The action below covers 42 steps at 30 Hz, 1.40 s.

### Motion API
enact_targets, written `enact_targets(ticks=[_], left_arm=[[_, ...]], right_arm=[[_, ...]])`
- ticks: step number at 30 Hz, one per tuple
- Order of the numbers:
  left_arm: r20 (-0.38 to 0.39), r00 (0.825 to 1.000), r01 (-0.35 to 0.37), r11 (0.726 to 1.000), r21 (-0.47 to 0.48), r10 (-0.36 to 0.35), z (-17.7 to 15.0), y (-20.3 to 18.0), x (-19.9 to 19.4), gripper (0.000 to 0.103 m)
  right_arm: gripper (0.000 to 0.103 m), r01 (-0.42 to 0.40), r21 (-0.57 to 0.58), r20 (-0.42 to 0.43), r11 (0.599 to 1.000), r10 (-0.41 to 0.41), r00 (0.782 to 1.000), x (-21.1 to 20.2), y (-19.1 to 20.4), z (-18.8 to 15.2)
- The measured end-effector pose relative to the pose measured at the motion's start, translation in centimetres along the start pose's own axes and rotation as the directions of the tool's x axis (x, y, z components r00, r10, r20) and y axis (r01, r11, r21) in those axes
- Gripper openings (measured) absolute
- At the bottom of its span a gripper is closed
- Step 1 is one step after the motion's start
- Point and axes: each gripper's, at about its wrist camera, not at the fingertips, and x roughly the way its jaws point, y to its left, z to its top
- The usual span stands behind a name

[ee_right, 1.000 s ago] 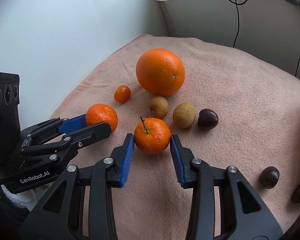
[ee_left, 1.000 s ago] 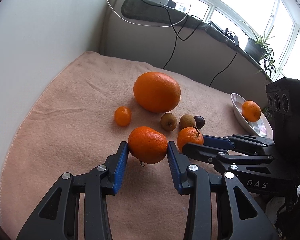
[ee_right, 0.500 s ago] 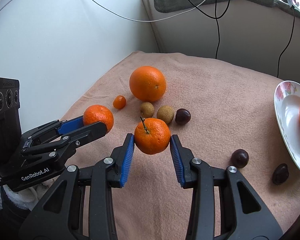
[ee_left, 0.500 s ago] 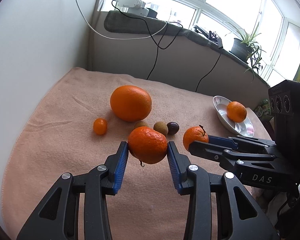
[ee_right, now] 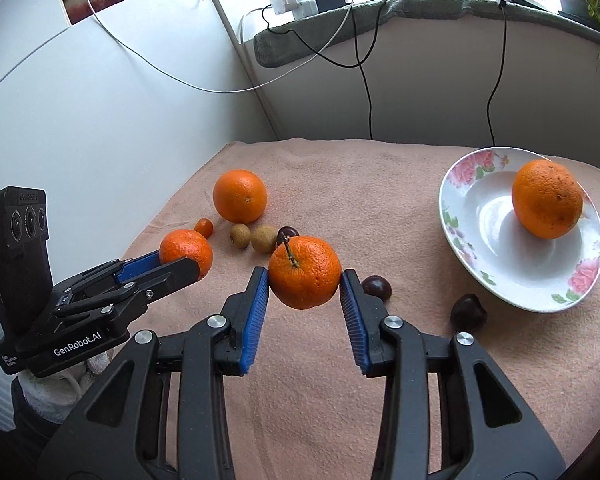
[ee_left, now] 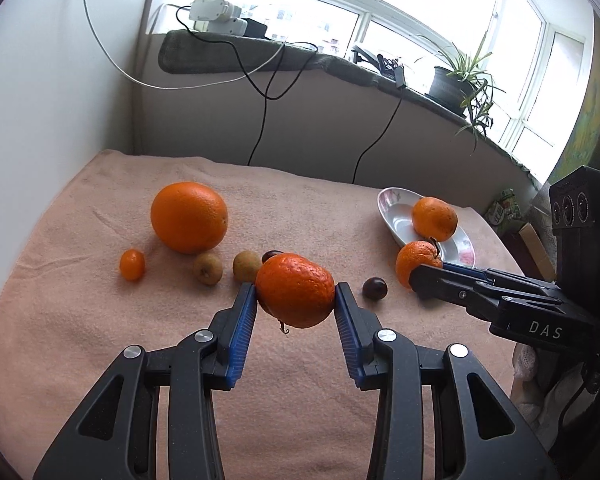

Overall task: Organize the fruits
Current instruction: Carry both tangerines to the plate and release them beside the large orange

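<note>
Two tangerines are riding in our grippers: left gripper [ee_left: 296,300] pinching one [ee_left: 295,290], right gripper [ee_right: 304,280] pinching the stemmed one [ee_right: 305,272]. We are carrying them; next, lowering gently into the plate [ee_right: 496,256] at right.

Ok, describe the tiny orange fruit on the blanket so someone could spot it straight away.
Start at the peach blanket and find the big orange near the wall. Just beside it, toward the blanket's edge, lies the kumquat: far smaller than every orange, and bright orange, unlike the brown longans alongside.

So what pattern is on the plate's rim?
Pink roses with green leaves on the white plate; right wrist view.
</note>
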Motion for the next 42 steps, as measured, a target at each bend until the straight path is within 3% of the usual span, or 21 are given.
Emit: enact_targets(ticks=[11,20,29,42], left_arm=[[-0.018,0.998,0.067,0.996,0.051,-0.067,1.3,-4.8,3.1,0.038],[-0.045,0.992,0.124,0.988,0.088,-0.121,2.2,-8.4,6.0,0.038],[-0.080,0.984,0.168,0.978,0.123,-0.159,2.9,-11.4,8.6,0.038],[-0.122,0.981,0.171,0.974,0.149,-0.153,3.0,-12.9,10.9,0.038]], right_arm=[[0.039,0.105,0.076,0.049,0.992,-0.109,0.993,-4.0,-5.9,-0.6],[0.039,0.174,0.127,0.054,0.976,-0.182,0.982,-5.0,-9.9,-0.5],[0.039,0.208,0.145,0.046,0.967,-0.217,0.975,-4.9,-11.7,-0.6],[0.039,0.232,0.137,0.026,0.963,-0.238,0.971,-3.7,-12.5,-0.8]])
